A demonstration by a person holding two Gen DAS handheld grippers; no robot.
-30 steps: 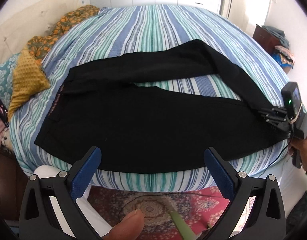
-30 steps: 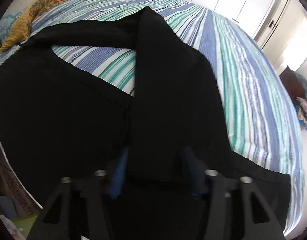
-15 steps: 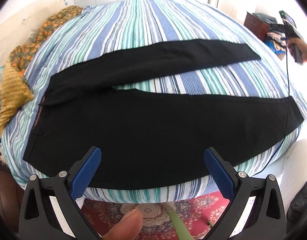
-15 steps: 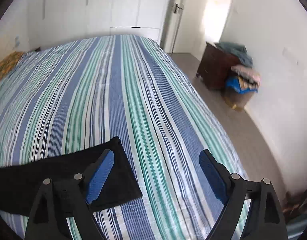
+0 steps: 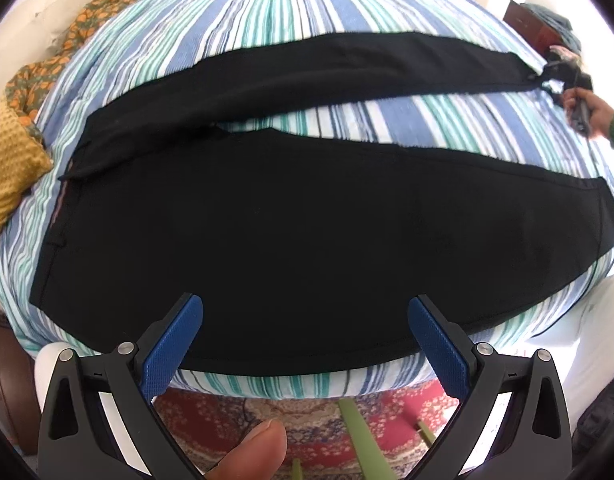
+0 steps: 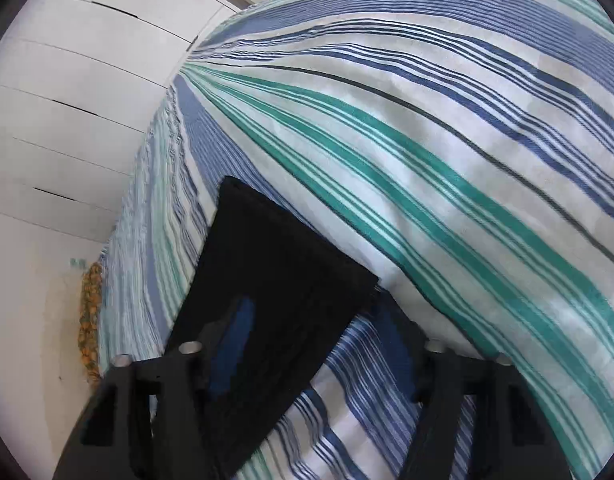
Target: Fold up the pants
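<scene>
Black pants lie spread across the striped bed, waist at the left and both legs running right. My left gripper hangs open over the near leg at the bed's front edge, with nothing between its fingers. At the far right, a hand holds my right gripper at the hem of the far leg, where the cloth bunches to a point. In the right wrist view the black hem lies between the jaws of the right gripper, which are closing on it.
A mustard and orange blanket lies at the bed's left edge. A patterned red rug covers the floor below the near edge. A dark wooden cabinet with clothes stands beyond the bed at the right. White wardrobe doors line the wall.
The far leg, which was folded over the near one, now lies straight across the bed. My right gripper let go, opened, swung to the hem and closed. My left gripper sank closer to the pants.
</scene>
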